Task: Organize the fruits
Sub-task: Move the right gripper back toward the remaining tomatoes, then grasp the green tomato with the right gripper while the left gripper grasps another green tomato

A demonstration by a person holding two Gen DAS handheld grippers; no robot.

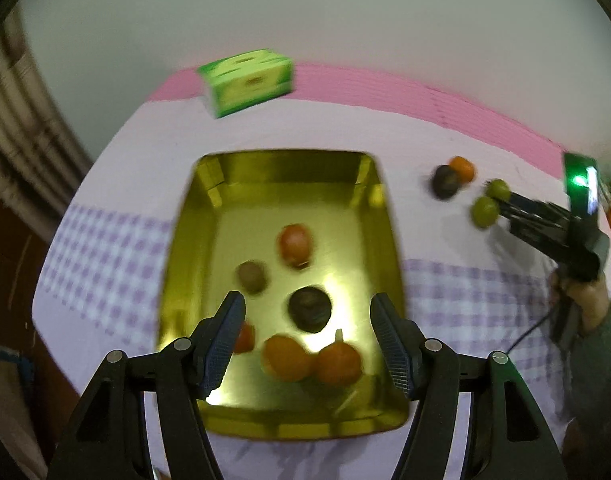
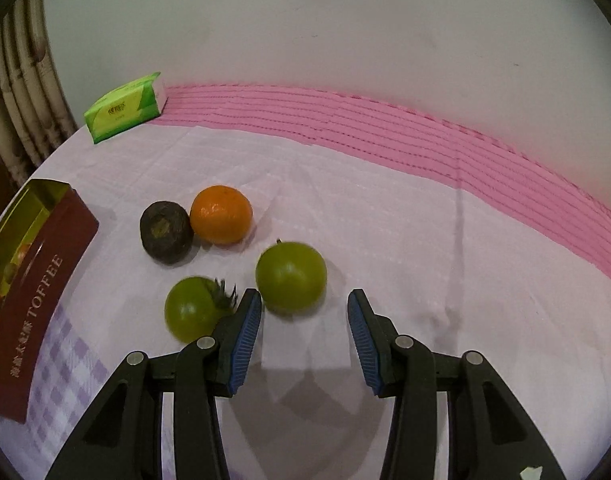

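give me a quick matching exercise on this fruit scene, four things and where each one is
Things:
1. orange
2. tissue pack
3. left gripper
4. right gripper

Places:
A. over the gold tray
B. far edge of the table, by the pink strip
C. touching the dark round fruit
D. near two green tomatoes

Pairs: 1-C, 2-B, 3-A, 4-D

Six fruits lie in the tray (image 1: pixel 379 220) on the desk (image 2: pixel 385 208), with the tissue pack (image 2: pixel 125 108) at the far left edge behind it. Right of the tray, four more fruits cluster: dark fruit (image 2: pixel 167 232) touching the orange (image 2: pixel 221 214), two tomatoes (image 2: pixel 291 276) nearer, just before the right tongs (image 2: pixel 305 312).
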